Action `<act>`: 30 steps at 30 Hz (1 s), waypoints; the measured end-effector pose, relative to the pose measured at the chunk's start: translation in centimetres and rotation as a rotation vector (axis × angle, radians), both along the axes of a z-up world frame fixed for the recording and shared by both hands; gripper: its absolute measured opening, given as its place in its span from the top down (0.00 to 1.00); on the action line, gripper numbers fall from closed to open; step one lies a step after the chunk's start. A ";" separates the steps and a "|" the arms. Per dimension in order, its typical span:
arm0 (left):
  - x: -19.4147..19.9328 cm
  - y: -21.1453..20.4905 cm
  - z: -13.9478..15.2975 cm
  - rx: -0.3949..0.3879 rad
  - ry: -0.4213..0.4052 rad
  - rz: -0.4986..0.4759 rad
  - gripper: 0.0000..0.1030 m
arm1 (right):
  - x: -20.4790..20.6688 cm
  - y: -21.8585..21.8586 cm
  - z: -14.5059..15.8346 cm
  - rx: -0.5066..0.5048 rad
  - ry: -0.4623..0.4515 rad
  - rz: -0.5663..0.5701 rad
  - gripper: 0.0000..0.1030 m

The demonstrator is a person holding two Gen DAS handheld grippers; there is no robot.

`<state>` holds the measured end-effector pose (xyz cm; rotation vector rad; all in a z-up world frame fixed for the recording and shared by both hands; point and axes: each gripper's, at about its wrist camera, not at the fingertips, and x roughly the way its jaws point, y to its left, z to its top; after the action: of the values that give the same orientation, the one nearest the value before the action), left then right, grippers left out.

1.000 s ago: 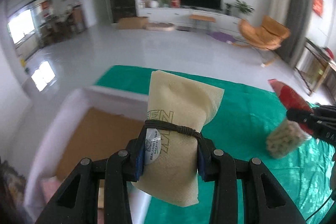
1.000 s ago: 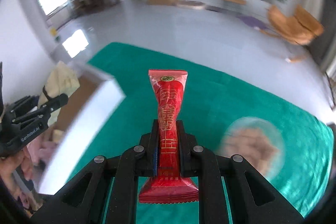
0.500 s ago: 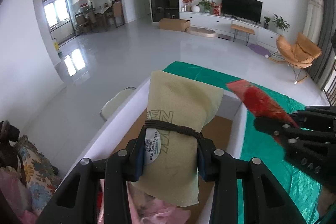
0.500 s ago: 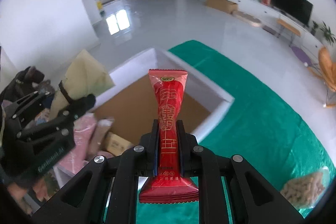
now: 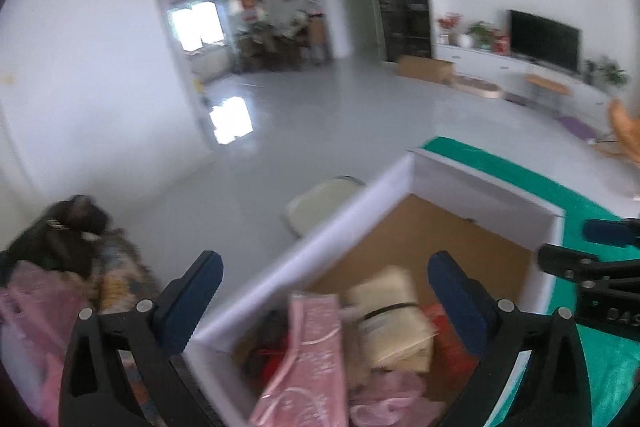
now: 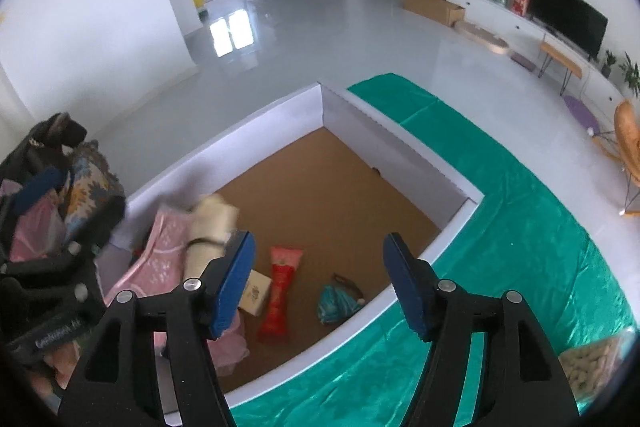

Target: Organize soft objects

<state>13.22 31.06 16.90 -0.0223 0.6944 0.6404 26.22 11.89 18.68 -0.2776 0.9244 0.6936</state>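
Observation:
Both grippers hover over a white box [image 6: 400,143] with a brown cardboard floor. My left gripper [image 5: 324,291] is opening wide, nothing between its pads. Below it the beige cloth bundle [image 5: 394,311] tied with a black band, blurred, lies on a pink packet [image 5: 312,359] in the box. My right gripper [image 6: 318,281] is opening too, its jaws empty. Under it the red packet [image 6: 280,291] lies flat on the box floor, and the beige bundle [image 6: 210,227] sits to its left. The left gripper [image 6: 52,235] shows at the left edge of the right wrist view.
Inside the box also lie a teal bag [image 6: 336,301] and a small cream carton [image 6: 254,293]. The box stands on a green cloth [image 6: 520,227]. A clear bag of pale pellets [image 6: 592,367] rests on the cloth at the right. A heap of patterned fabric [image 5: 60,267] lies left of the box.
Both grippers swung left from the green cloth to above the box, then opened. The beige bundle and the red packet left the jaws and now lie in the box.

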 end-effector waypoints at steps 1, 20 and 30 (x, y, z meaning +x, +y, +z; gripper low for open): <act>-0.1 -0.3 0.0 0.010 0.006 0.012 0.01 | -0.2 0.1 0.0 -0.011 -0.001 0.002 0.31; 0.9 0.0 1.2 -0.126 0.063 0.103 0.01 | -2.2 1.8 1.1 -0.071 -0.034 0.057 0.30; 1.1 0.0 0.9 -0.153 0.056 0.087 0.01 | -2.5 2.4 0.5 -0.073 -0.034 0.071 0.30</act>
<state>14.30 31.01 17.80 -0.1772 0.7992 0.6720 23.73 14.24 19.20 -0.3870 0.9114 0.7190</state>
